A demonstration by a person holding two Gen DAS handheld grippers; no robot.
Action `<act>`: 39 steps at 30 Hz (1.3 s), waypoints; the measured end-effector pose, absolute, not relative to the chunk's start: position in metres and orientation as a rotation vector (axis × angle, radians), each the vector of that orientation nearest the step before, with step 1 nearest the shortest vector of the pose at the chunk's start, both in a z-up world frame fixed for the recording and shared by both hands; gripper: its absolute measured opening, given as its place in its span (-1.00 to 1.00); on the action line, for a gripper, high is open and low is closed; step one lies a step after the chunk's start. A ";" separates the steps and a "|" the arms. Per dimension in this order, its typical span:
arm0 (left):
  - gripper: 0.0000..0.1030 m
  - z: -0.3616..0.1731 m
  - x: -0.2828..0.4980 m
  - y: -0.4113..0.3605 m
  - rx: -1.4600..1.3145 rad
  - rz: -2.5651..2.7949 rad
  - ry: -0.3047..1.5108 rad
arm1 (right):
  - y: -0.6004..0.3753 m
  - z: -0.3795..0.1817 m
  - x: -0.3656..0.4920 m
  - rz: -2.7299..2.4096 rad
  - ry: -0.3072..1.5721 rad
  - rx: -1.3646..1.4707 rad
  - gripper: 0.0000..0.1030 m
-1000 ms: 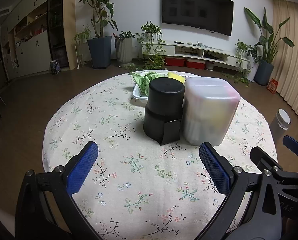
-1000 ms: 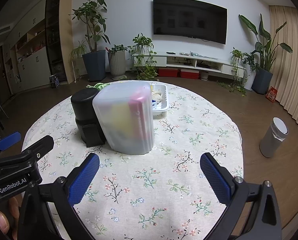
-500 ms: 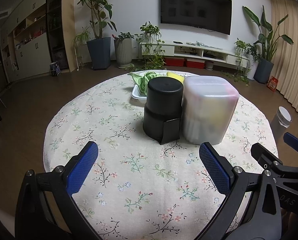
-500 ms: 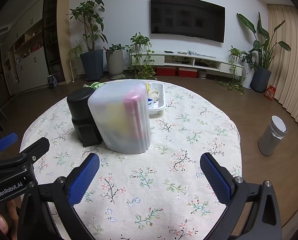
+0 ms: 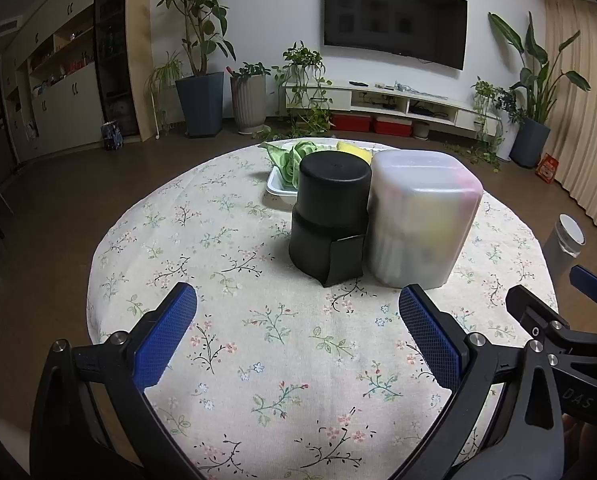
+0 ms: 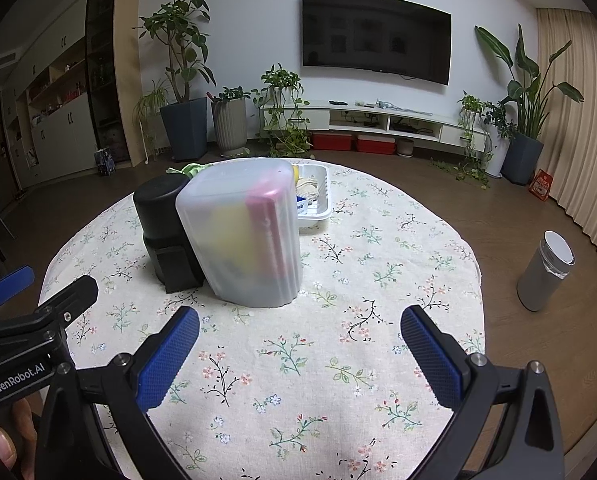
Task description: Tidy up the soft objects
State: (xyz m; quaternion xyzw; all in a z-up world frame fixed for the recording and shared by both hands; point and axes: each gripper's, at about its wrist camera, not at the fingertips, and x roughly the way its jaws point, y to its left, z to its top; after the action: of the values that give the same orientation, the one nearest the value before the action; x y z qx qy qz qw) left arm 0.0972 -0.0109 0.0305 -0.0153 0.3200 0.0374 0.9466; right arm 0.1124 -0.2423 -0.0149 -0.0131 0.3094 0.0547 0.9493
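So, reading left to right, my left gripper (image 5: 298, 332) hangs low over the near part of the tabletop (image 5: 226, 216), jaws spread wide with nothing between them. Ahead of it stands a black cylindrical holder (image 5: 330, 216), and touching its right side a frosted, translucent plastic container (image 5: 418, 216) with yellow and pink shapes showing through its wall. I take those for soft items already stowed, though the haze keeps me from naming them. Behind both sits a white tray (image 5: 276, 186) with a crumpled green cloth (image 5: 290, 156) and something yellow (image 5: 354, 150) in it; the right wrist view also shows a pale woven pad (image 6: 308, 186) lying in that tray (image 6: 318, 210).

I judge the cloth light and limp: it should bunch and sag under a pinch, with no risk of breaking, so I would take a raised fold near its middle rather than a trailing edge. The pad looks springy; across its flat faces seems the surest hold.

My right gripper (image 6: 300, 346) is likewise released and empty, well short of the container (image 6: 250, 236). Far right, a grey cylindrical bin (image 6: 546, 272) stands on the floor.

Against the view of a second ago, the black holder and the container sit a little larger and nearer in both cameras, so both grippers have crept forward slightly. Nothing on the tabletop has shifted, and neither pair of jaws has changed its spread.
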 end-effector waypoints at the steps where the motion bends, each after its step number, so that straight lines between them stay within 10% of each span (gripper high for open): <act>1: 1.00 0.030 0.097 -0.011 -0.031 0.076 0.651 | -0.242 -0.016 0.113 0.111 0.630 -0.027 1.00; 39: 1.00 0.032 0.095 -0.013 -0.021 0.087 0.627 | -0.240 -0.022 0.111 0.116 0.642 -0.023 1.00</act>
State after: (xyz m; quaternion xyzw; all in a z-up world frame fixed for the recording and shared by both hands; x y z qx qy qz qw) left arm 0.0953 -0.0132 0.0320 -0.0104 0.3084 0.0428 0.9502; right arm 0.1107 -0.2402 -0.0221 -0.0114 0.3151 0.0568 0.9473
